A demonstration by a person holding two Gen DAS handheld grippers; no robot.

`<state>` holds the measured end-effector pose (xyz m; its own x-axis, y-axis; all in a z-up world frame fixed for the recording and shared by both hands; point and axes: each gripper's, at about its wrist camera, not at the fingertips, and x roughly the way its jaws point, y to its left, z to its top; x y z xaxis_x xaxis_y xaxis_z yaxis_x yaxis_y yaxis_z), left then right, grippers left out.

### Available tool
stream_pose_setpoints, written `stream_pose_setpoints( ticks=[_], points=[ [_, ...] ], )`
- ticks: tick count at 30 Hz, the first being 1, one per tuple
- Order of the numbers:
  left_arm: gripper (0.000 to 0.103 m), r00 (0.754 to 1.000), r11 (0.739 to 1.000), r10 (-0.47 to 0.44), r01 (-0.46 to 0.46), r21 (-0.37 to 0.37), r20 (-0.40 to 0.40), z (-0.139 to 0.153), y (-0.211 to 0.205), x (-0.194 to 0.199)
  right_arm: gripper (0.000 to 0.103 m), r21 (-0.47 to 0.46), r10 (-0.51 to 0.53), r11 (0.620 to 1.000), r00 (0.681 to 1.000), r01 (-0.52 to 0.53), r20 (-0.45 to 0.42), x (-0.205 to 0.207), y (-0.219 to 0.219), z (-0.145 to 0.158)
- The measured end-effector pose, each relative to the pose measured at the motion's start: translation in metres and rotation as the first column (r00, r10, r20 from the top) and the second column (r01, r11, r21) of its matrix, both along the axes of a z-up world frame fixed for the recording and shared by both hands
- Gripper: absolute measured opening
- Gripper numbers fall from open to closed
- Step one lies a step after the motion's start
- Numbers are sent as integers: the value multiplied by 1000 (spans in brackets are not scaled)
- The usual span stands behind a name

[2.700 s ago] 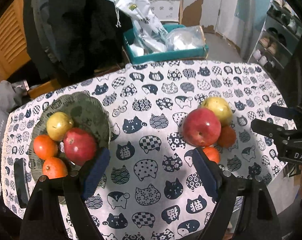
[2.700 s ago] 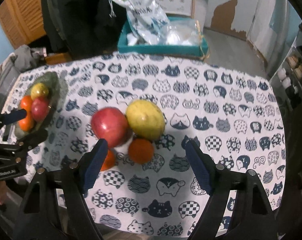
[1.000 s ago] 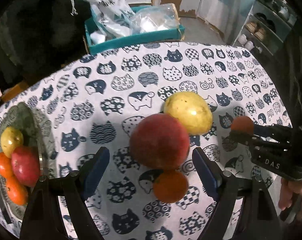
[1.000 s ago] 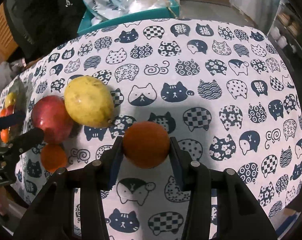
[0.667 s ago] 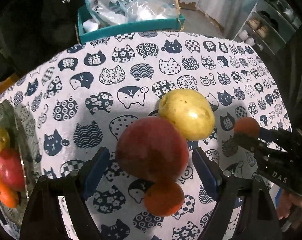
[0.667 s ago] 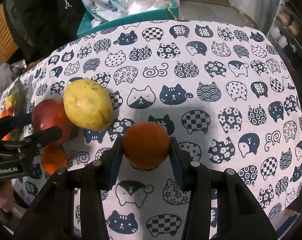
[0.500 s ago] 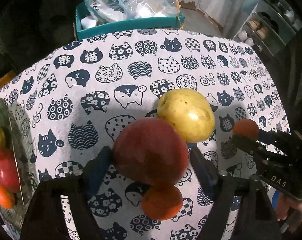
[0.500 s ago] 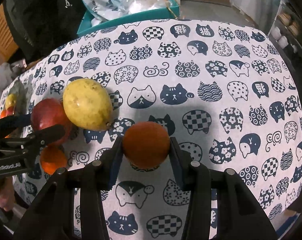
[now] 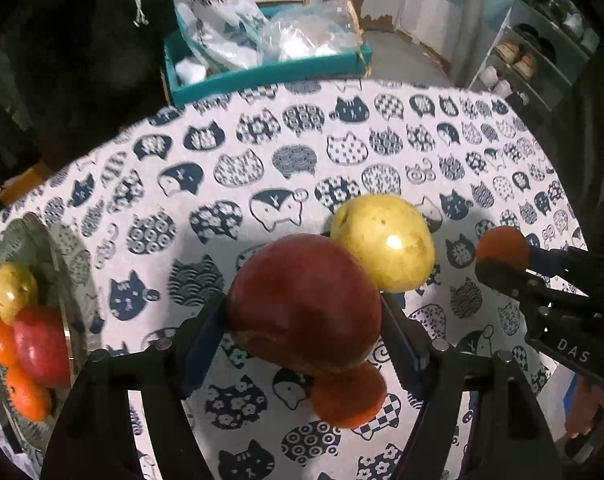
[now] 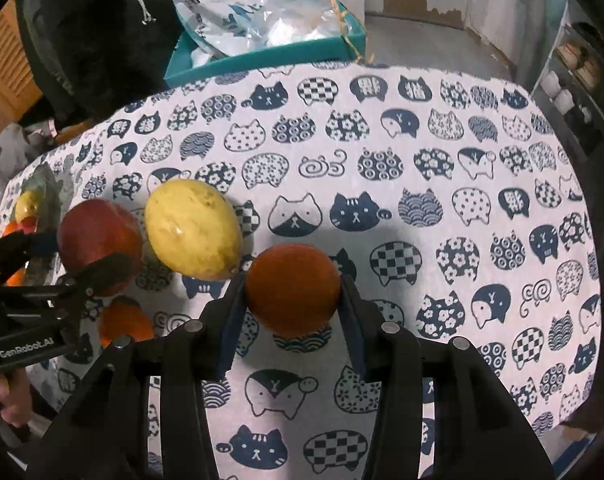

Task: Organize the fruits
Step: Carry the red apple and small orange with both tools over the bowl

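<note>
My left gripper is shut on a big red apple; both blue pads press its sides. A yellow pear lies just behind it and an orange lies below it on the cat-print cloth. My right gripper is shut on another orange, seen from the left wrist as an orange at the far right. The right wrist view shows the apple in the left gripper, the pear and the loose orange. A green plate at the left holds several fruits.
A teal box with plastic bags stands beyond the table's far edge. Dark clothing hangs at the back left. Shelves stand at the right. A person's hand grips the left tool.
The left gripper's jaws have come together onto the red apple, which stood loose between them a second ago. The right gripper keeps its orange in about the same place.
</note>
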<state>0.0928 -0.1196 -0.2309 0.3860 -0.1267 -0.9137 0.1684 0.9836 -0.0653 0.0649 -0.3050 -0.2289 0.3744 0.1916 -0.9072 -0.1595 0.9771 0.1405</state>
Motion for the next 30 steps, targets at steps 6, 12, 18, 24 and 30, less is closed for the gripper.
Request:
stream_pose_setpoints(
  ticks=[6,12,18,24,30],
  points=[
    [76,998,1000,22,-23,17,55,20,9,-9,44,-7,27,1000,998,-27,54,-4,11,23],
    [76,994,999,50,-49,-10,98,41,22,-20,44,-1,53,999,994,-54,98,-8,23,47],
    [76,987,996,84,-80,-34,137,63,38,-31,44,5,82,996,986,-84,143,-13,37,69],
    [76,979,994,108,-104,-36,175,83,56,-43,44,14,108,994,978,-113,178,-18,53,87],
    [76,972,989,145,-138,-49,188,96,77,-53,44,27,126,991,971,-134,204,-20,67,101]
  ],
)
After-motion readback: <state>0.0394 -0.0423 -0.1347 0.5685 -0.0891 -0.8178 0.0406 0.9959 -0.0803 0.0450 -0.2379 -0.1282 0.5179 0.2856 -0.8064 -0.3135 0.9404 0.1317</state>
